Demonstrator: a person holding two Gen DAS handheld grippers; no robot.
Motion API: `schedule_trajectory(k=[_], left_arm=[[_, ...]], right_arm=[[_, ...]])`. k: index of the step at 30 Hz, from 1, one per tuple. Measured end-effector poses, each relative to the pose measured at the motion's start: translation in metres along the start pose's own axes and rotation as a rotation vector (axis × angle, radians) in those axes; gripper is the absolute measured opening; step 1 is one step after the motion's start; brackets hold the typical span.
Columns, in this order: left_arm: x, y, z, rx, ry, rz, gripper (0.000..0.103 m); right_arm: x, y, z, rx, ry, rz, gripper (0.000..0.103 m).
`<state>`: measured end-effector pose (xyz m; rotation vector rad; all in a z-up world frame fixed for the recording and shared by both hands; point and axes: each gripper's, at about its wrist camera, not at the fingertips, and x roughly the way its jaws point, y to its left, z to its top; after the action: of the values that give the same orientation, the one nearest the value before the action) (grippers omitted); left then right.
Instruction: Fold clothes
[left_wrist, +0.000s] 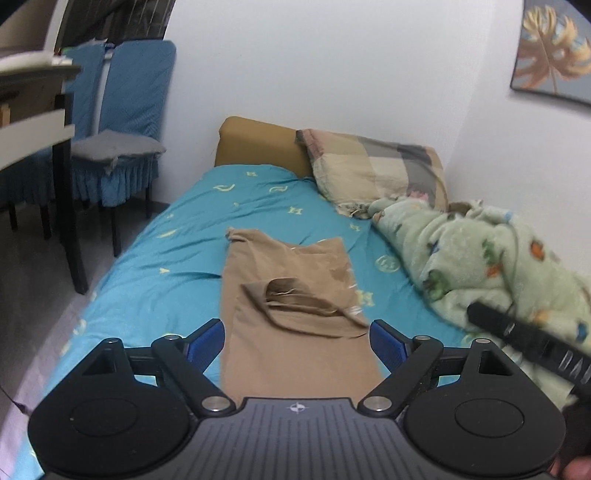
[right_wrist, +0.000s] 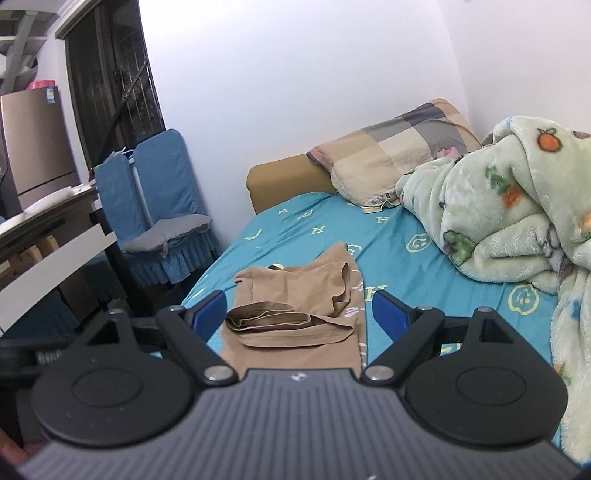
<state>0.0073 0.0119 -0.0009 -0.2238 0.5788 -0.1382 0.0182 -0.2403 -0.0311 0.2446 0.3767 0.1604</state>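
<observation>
A tan garment (left_wrist: 295, 302) lies partly folded on the teal bed sheet (left_wrist: 166, 258), with a flap doubled back across its middle. My left gripper (left_wrist: 297, 341) hovers above the garment's near end, jaws wide open, nothing between the blue pads (left_wrist: 207, 341). In the right wrist view the same tan garment (right_wrist: 295, 314) shows its folded layers. My right gripper (right_wrist: 299, 314) is held above it, open and empty. The right gripper's black finger (left_wrist: 524, 343) shows at the right edge of the left wrist view.
A pale green fleece blanket (right_wrist: 517, 214) is heaped on the bed's right side. A checked pillow (left_wrist: 376, 166) leans on the tan headboard (left_wrist: 255, 144). Blue-covered chairs (left_wrist: 122, 122) and a table (left_wrist: 33, 110) stand left of the bed.
</observation>
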Motion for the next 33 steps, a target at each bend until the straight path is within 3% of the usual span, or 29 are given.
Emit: schedule_trajectory(k=[3,7,11,14,20,30,33], left_arm=[[0.006,-0.004,-0.003,-0.005,-0.002,-0.014,0.088],[0.025,-0.001,-0.014,-0.008,0.070,0.002,0.088],[0.035,0.009,-0.016,-0.093,0.121,-0.009,0.088],[0.046,0.013,-0.017,-0.153,0.170,-0.061,0.088],[0.065,0.024,-0.015,-0.211,0.237,-0.067,0.088],[0.095,0.061,-0.062,-0.471,0.441,-0.093,0.088],[0.108,0.073,-0.070,-0.565,0.464,-0.108,0.088]], right_arm=[[-0.002,-0.003,0.000,0.004,0.002,-0.010,0.087],[0.002,-0.009,0.002,0.070,0.027,-0.013,0.087],[0.008,-0.011,0.009,0.164,0.091,-0.034,0.087],[0.004,-0.003,0.019,0.169,0.071,0.009,0.087],[0.009,-0.001,0.027,0.160,0.018,0.041,0.087],[0.038,-0.067,-0.027,0.365,0.198,-0.016,0.087],[0.047,-0.084,-0.039,0.512,0.267,0.019,0.088]])
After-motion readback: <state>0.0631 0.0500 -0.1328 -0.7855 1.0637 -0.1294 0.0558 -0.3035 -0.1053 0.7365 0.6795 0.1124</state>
